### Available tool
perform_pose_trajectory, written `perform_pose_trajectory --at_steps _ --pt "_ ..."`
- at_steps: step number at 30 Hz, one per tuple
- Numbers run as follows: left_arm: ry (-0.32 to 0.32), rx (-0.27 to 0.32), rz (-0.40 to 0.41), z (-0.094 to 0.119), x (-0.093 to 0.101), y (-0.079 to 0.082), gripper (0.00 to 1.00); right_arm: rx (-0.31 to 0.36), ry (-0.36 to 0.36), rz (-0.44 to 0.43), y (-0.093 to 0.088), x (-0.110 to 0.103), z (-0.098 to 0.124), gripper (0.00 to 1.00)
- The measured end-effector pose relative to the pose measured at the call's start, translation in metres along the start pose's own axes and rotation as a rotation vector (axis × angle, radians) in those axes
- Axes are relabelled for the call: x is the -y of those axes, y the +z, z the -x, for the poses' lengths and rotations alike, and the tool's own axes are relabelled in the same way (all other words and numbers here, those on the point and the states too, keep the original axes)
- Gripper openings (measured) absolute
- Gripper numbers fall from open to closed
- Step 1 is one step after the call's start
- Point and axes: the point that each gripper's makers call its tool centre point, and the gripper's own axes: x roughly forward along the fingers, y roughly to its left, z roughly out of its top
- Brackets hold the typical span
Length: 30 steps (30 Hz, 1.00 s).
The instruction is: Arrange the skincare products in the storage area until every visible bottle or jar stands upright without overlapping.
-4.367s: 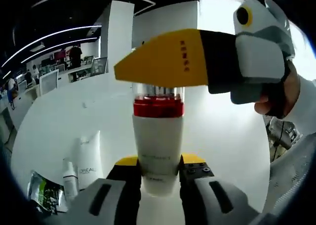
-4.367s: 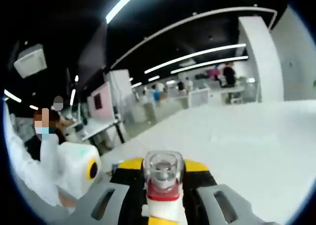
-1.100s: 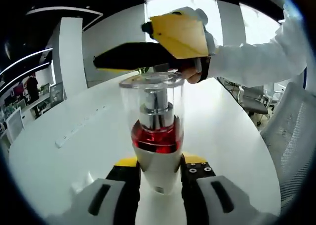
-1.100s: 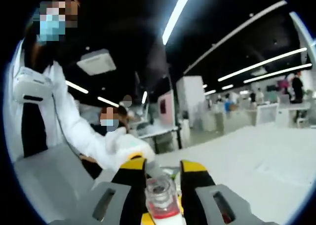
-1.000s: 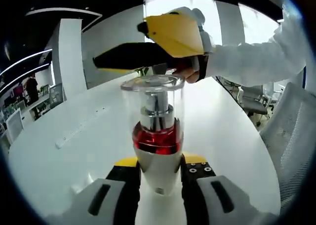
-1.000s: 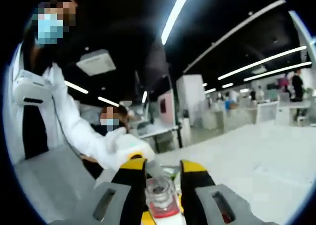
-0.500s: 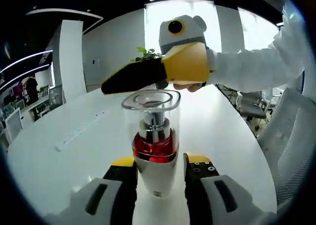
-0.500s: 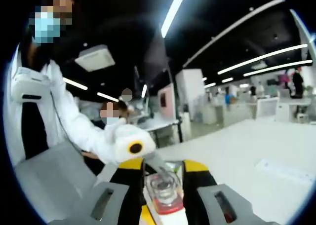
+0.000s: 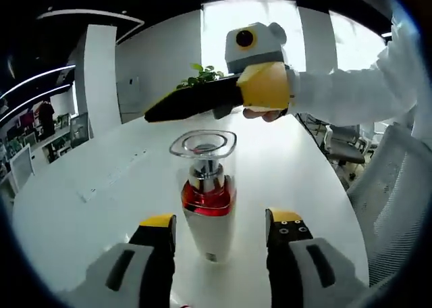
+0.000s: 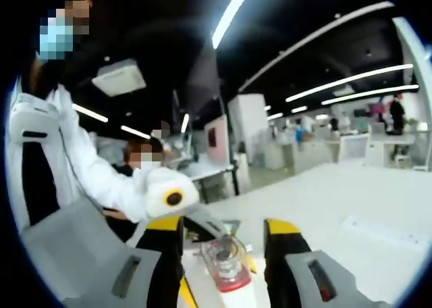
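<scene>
Bottle [image 9: 208, 207] stands upright on the worktop [image 9: 88, 207] between my left gripper [image 9: 219, 230] fingers, spread clear so it won't tip. Right gripper [image 10: 223, 244] fingers also apart, flanking its cap.

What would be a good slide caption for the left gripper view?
Open left gripper flanks an upright red-and-white pump bottle on the white table; the right gripper hovers above.

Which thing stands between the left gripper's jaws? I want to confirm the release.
In the left gripper view, the pump bottle with a red band and clear cap stands upright between the open left gripper, a gap either side.
</scene>
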Motion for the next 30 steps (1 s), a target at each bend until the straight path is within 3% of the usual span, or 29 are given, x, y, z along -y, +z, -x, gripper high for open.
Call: perform_pose_trajectory --at_steps 5,7,13,17,21,23,30 --pt "0.021 -0.017 0.026 0.011 -0.003 -0.003 0.61 -0.036 -0.036 0.018 -0.004 -0.002 0.003 0.55" --pt "0.006 -0.027 0.075 0.016 0.0 -0.006 0.68 -0.041 -0.054 0.017 -0.004 -0.003 0.004 0.62" --pt "0.044 -0.035 0.078 0.031 -0.005 -0.009 0.77 -0.09 -0.09 0.033 -0.016 -0.009 0.009 0.77" --pt "0.063 -0.054 0.07 0.041 -0.006 -0.016 0.81 -0.107 -0.125 0.042 -0.023 -0.01 0.012 0.93" --pt "0.101 -0.049 0.08 0.05 -0.012 -0.019 0.9 -0.141 -0.137 0.045 -0.031 -0.014 0.014 0.95" --pt "0.096 -0.051 0.099 0.055 -0.008 -0.021 0.9 -0.152 -0.144 0.036 -0.033 -0.016 0.013 1.0" --pt "0.093 -0.052 0.125 0.072 -0.007 -0.024 0.93 -0.212 -0.175 0.029 -0.048 -0.023 0.016 0.99"
